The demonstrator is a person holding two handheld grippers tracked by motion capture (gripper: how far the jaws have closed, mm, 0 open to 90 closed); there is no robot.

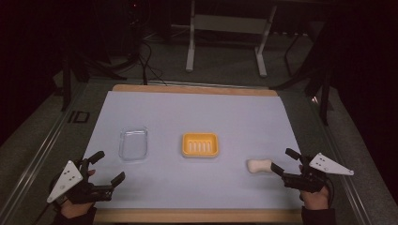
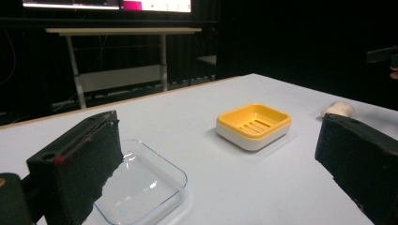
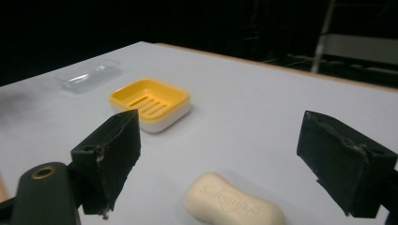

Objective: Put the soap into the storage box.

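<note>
Two grippers, both spread wide and empty. Right gripper (image 3: 234, 159) straddles the soap bar (image 3: 233, 201), which lies right of the yellow soap dish (image 1: 200, 145); left gripper (image 1: 107, 168) idles beside the clear lid (image 1: 133, 144). Risk: the rounded soap could squirt from closing jaws.

White table (image 1: 197, 112) carries clear lid (image 1: 133, 144), yellow soap dish (image 1: 200, 145), soap bar (image 1: 259, 165).

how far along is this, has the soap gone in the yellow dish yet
Not yet. The cream oval soap bar lies on the white table sheet, apart from the empty yellow slotted soap dish. The right gripper is open around the soap, nothing gripped. The left gripper is open near the clear plastic lid. Everything remains.
</note>
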